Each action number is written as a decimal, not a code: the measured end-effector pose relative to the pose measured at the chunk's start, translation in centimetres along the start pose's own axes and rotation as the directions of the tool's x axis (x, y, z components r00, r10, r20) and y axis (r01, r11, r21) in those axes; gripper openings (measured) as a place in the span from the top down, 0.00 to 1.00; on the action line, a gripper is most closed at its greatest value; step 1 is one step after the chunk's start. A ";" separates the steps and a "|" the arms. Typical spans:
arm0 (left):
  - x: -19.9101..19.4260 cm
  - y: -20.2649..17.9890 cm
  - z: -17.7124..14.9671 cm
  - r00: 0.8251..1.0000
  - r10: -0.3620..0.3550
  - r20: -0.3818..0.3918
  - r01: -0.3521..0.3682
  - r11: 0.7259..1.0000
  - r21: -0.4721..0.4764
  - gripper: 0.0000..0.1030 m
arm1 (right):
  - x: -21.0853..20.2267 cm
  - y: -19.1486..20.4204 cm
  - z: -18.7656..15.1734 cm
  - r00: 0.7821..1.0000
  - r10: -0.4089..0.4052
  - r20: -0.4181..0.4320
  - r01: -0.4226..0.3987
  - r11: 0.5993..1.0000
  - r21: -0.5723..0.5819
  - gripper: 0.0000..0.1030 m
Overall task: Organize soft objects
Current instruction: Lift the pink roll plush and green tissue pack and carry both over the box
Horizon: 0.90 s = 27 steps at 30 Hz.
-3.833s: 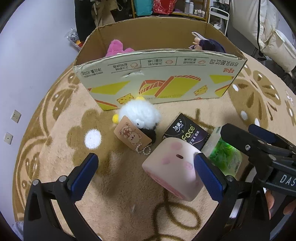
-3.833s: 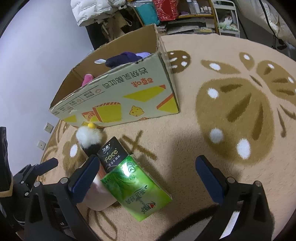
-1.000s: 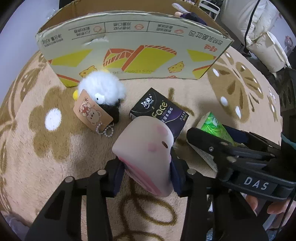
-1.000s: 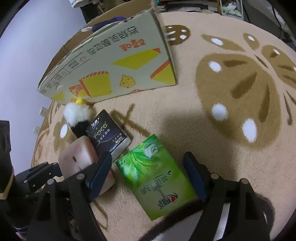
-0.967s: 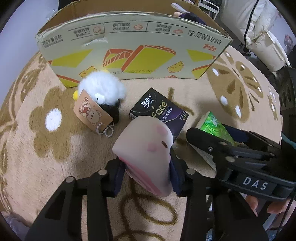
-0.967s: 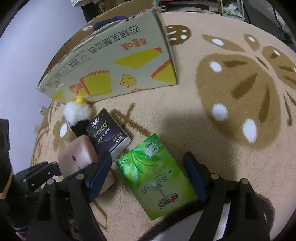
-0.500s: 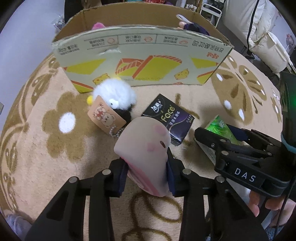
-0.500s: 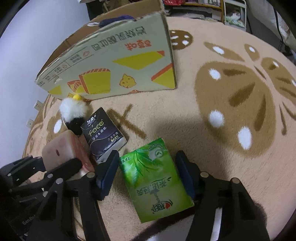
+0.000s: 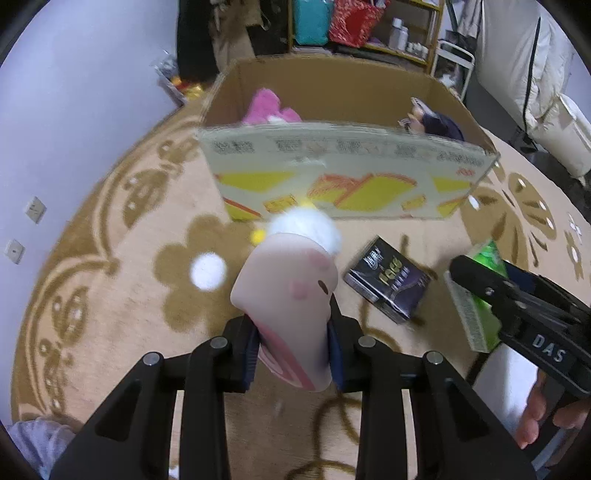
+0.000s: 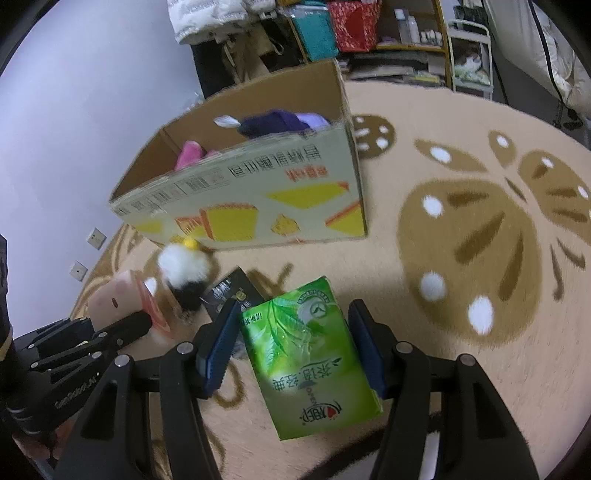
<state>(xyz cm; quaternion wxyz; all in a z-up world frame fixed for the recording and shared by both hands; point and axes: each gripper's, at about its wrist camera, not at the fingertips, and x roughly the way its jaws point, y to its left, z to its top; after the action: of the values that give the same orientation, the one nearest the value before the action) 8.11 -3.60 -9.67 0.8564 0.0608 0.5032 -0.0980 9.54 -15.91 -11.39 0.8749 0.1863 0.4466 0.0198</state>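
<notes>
My left gripper is shut on a pink squishy cube and holds it above the rug; the cube also shows in the right wrist view. My right gripper is shut on a green tissue pack and holds it off the rug; the pack also shows in the left wrist view. An open cardboard box stands ahead with a pink plush and a purple plush inside. A white fluffy toy and a black tissue pack lie on the rug before the box.
The beige patterned rug spreads to the right of the box. Shelves with bags and bottles stand behind the box. A white padded coat hangs at the back right. A wall runs along the left.
Both grippers closed on their objects and rose. The pink cube and the green pack are lifted off the rug, and the box's inside has come into view.
</notes>
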 end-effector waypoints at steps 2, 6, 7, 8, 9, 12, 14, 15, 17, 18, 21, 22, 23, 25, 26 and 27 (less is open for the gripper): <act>-0.8 0.3 0.3 0.999 0.027 0.035 -0.027 1.000 -0.001 0.72 | -0.5 0.4 0.3 1.000 0.011 0.021 -0.010 1.000 -0.007 0.38; -2.1 0.6 1.1 0.996 0.036 0.082 -0.036 0.999 0.003 0.71 | -1.4 0.8 1.0 0.998 0.028 0.054 -0.027 0.999 -0.017 0.39; -2.3 0.7 1.3 0.995 0.038 0.091 -0.039 0.999 0.002 0.71 | -1.5 1.0 1.2 0.998 0.030 0.060 -0.029 0.999 -0.020 0.39; -2.6 0.8 1.5 0.994 0.044 0.102 -0.044 0.999 -0.001 0.71 | -1.6 1.1 1.3 0.997 0.032 0.065 -0.030 0.999 -0.023 0.39; -2.8 0.9 1.7 0.993 0.047 0.110 -0.047 0.999 -0.003 0.71 | -1.7 0.9 1.5 0.997 0.034 0.069 -0.032 0.999 -0.023 0.39; -3.2 1.2 2.2 0.990 0.061 0.130 -0.060 0.998 -0.011 0.71 | -2.2 0.9 2.1 0.995 0.046 0.092 -0.044 0.999 -0.024 0.40; -3.6 1.3 2.5 0.986 0.082 0.147 -0.082 0.997 -0.005 0.71 | -2.5 1.0 2.5 0.993 0.050 0.104 -0.048 0.998 -0.028 0.40; -3.8 1.3 2.7 0.983 0.093 0.156 -0.094 0.996 -0.001 0.71 | -2.7 1.1 2.8 0.992 0.055 0.112 -0.052 0.998 -0.031 0.41; -4.2 1.4 3.2 0.980 0.102 0.172 -0.103 0.995 -0.002 0.71 | -3.0 1.2 3.4 0.989 0.063 0.134 -0.058 0.998 -0.041 0.42; -4.6 1.5 3.4 0.981 0.088 0.174 -0.087 0.996 -0.013 0.71 | -3.1 1.4 3.5 0.988 0.065 0.142 -0.059 0.997 -0.044 0.42; -5.5 1.6 4.1 0.977 0.089 0.194 -0.088 0.996 -0.012 0.71 | -3.3 1.6 4.0 0.985 0.074 0.157 -0.068 0.997 -0.043 0.42; -5.8 1.6 4.4 0.973 0.100 0.207 -0.101 0.995 -0.007 0.71 | -3.4 1.6 4.3 0.984 0.079 0.157 -0.074 0.997 -0.039 0.42; -6.2 1.6 4.7 0.968 0.113 0.224 -0.115 0.993 -0.003 0.71 | -3.6 1.7 4.5 0.984 0.084 0.159 -0.080 0.996 -0.035 0.42; -6.8 1.7 5.2 0.960 0.128 0.249 -0.130 0.992 -0.009 0.71 | -4.1 1.8 5.1 0.979 0.101 0.176 -0.095 0.995 -0.040 0.43; -7.1 1.9 5.5 0.954 0.134 0.268 -0.134 0.991 -0.019 0.71 | -4.3 2.0 5.4 0.977 0.108 0.185 -0.101 0.994 -0.047 0.42; -7.2 2.0 5.8 0.952 0.132 0.276 -0.131 0.991 -0.024 0.71 | -4.6 2.2 5.8 0.974 0.115 0.197 -0.106 0.993 -0.056 0.42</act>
<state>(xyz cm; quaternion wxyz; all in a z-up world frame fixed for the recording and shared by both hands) 10.11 -2.09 -0.52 0.9232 0.0774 0.3736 -0.0468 11.67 -16.53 -4.02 0.9168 0.1922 0.3449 0.0599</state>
